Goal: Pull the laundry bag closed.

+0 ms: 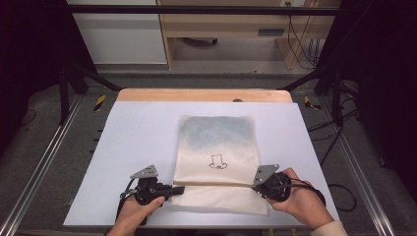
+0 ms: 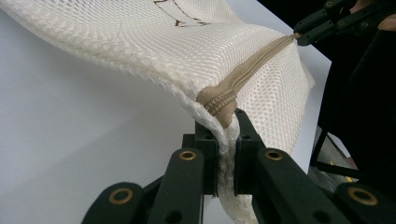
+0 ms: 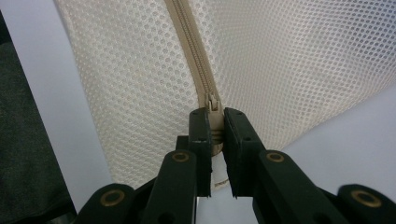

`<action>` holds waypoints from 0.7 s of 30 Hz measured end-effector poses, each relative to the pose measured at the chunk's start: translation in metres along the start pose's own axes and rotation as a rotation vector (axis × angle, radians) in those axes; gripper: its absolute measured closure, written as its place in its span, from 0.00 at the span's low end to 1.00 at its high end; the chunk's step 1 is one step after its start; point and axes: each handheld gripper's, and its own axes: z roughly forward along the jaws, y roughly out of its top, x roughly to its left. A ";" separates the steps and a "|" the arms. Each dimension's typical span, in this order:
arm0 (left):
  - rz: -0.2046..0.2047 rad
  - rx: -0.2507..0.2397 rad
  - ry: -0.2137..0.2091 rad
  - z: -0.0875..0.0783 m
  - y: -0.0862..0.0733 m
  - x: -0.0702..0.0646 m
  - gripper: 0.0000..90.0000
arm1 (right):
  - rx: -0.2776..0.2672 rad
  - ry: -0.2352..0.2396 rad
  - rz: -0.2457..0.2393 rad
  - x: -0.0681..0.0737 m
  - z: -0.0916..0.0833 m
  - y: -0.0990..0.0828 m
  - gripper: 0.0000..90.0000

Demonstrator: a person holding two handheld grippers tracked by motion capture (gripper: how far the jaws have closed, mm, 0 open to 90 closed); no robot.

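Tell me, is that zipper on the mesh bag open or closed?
Closed, it seems: the zipper runs as one joined strip across the mesh bag, with its slider at the right gripper.

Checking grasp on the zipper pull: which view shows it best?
Right gripper view: the zipper pull sits close up, clamped by the right gripper. Left gripper view shows the zipper's far end at the right gripper, the pull itself too small to tell. High view shows the zipper as a thin line across the mesh bag.
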 end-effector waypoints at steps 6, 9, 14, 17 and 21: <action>-0.001 -0.001 0.002 -0.001 0.000 0.000 0.93 | 0.005 -0.001 -0.002 0.000 0.000 -0.002 0.91; 0.000 -0.001 0.003 0.000 0.000 0.000 0.93 | 0.004 0.000 0.005 0.000 0.000 -0.003 0.91; 0.000 -0.002 0.002 -0.001 0.000 0.000 0.93 | 0.003 -0.001 0.014 0.000 -0.001 -0.006 0.91; 0.000 0.000 0.002 0.000 0.000 0.000 0.93 | 0.006 -0.002 0.012 0.000 -0.001 -0.007 0.91; 0.000 -0.001 0.003 -0.001 0.000 0.000 0.93 | 0.008 -0.001 0.011 -0.001 -0.001 -0.009 0.91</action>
